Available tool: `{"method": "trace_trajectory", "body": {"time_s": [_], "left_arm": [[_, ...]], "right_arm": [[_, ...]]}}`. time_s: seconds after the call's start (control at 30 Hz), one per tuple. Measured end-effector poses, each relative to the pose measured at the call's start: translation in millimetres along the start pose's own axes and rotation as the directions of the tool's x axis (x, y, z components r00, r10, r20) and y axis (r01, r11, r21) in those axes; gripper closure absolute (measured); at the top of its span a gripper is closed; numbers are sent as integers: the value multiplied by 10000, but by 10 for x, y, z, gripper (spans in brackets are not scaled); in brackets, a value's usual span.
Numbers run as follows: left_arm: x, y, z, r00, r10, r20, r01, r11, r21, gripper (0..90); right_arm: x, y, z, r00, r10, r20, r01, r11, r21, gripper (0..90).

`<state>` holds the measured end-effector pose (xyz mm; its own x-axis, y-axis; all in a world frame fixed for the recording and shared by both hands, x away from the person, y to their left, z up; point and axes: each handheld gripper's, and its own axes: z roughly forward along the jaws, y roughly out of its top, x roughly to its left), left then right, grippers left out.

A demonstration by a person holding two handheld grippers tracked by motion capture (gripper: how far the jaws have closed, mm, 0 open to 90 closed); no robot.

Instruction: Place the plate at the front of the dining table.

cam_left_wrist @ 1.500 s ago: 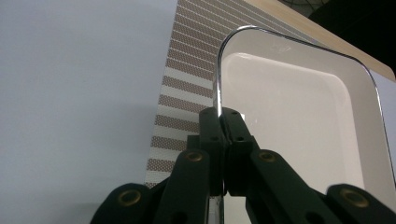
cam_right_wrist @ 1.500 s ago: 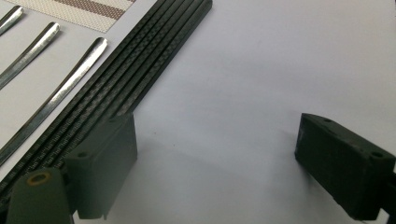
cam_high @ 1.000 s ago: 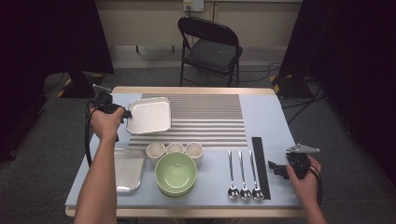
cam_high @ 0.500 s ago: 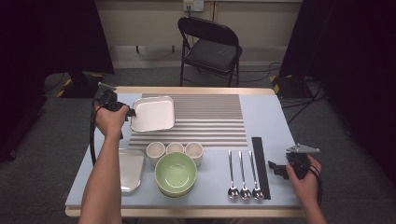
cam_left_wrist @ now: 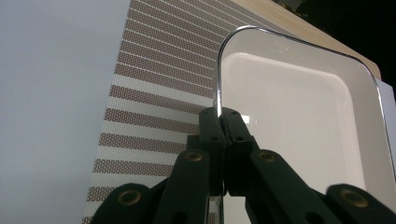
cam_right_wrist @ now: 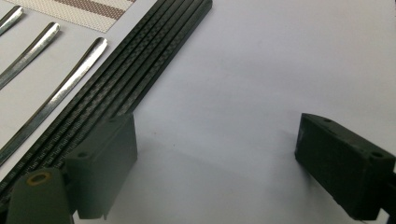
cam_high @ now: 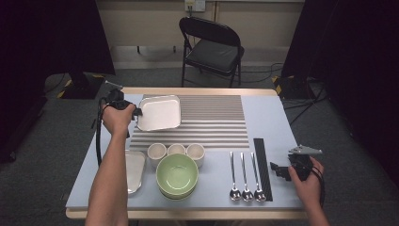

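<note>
Clamping tray (cam_left_wrist: pixel 299 116) rim — left tool (cam_left_wrist: pixel 219 114); right tool (cam_right_wrist: pixel 217 172) spread apart over table (cam_right_wrist: pixel 261 70).

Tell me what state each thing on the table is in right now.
Left gripper: shut on the tray's rim.
Tray: empty, gripped by its edge.
Right gripper: open, holding nothing.
Cups: upright.
Green bowls: stacked.
Spoons: side by side.
</note>
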<state>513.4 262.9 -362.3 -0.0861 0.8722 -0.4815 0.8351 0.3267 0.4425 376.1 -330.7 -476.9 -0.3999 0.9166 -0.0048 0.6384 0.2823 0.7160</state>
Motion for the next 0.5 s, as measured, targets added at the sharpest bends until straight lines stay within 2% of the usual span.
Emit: {"method": "trace_trajectory", "body": {"time_s": [0.1, 0.23, 0.33, 0.5], "left_arm": [[-8, -6, 13, 9998, 75, -181, -74, 9999, 77, 890], [-24, -8, 29, 10000, -30, -13, 30, 10000, 32, 890], [-46, -5, 42, 10000, 29, -76, -28, 9998, 191, 890], [-89, 7, 52, 10000, 38, -81, -37, 9999, 144, 890]], "right_arm": [[0, 0, 0, 10000, -5, 1, 5, 10000, -2, 117], [0, 0, 0, 10000, -7, 1, 7, 10000, 4, 117], [0, 0, 0, 10000, -12, 4, 12, 10000, -2, 117], [0, 0, 0, 10000, -23, -5, 23, 10000, -11, 117]]}}
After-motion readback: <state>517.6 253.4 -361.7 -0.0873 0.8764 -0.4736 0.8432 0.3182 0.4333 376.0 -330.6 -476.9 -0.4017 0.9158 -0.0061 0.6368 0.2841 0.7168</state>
